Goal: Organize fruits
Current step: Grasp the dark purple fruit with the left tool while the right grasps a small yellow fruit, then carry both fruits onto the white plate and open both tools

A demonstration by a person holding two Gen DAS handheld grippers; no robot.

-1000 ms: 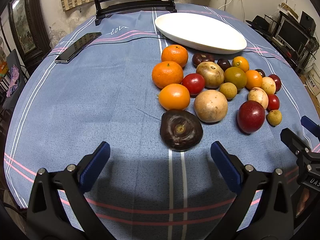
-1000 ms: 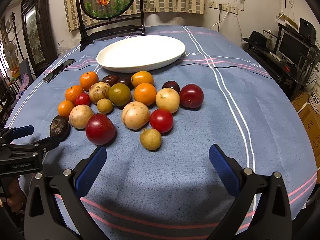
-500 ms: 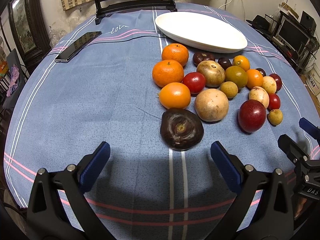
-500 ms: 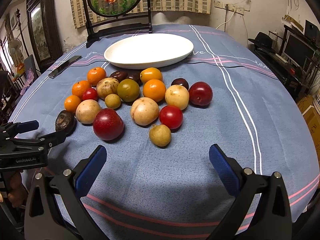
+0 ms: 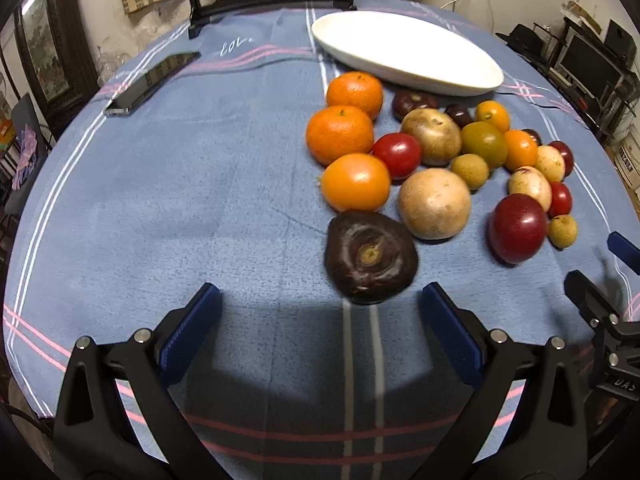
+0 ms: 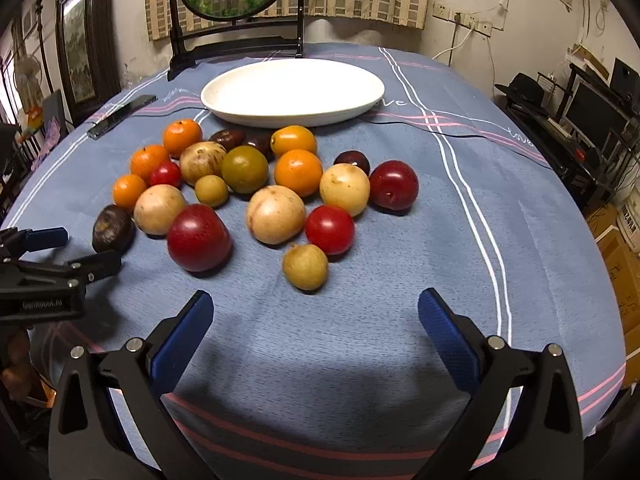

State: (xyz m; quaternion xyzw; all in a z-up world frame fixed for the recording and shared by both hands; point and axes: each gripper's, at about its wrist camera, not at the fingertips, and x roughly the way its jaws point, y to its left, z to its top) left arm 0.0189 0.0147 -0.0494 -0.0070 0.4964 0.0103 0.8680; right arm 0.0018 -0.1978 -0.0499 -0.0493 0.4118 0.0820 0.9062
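On the blue cloth [image 6: 500, 200] stitched "love", both tools [image 5: 320, 320] [image 6: 316, 320] hover with jaws apart.

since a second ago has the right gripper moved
Yes. The right gripper has come forward toward the white plate, and the fruits look closer.

Indoor light was warm and moderate, coming from overhead. Both pairs of tongs cast broad dark shadows on the blue striped tablecloth [image 5: 200, 184] just ahead of their tips. Soft glare sat on the white oval plate [image 6: 292, 92] and small highlights on the glossy dark red round fruit [image 6: 199, 237]. Fisheye distortion bent the tabletop edges hard, with black vignetting in the corners. The left wrist view was slightly motion-blurred; background clutter was soft.
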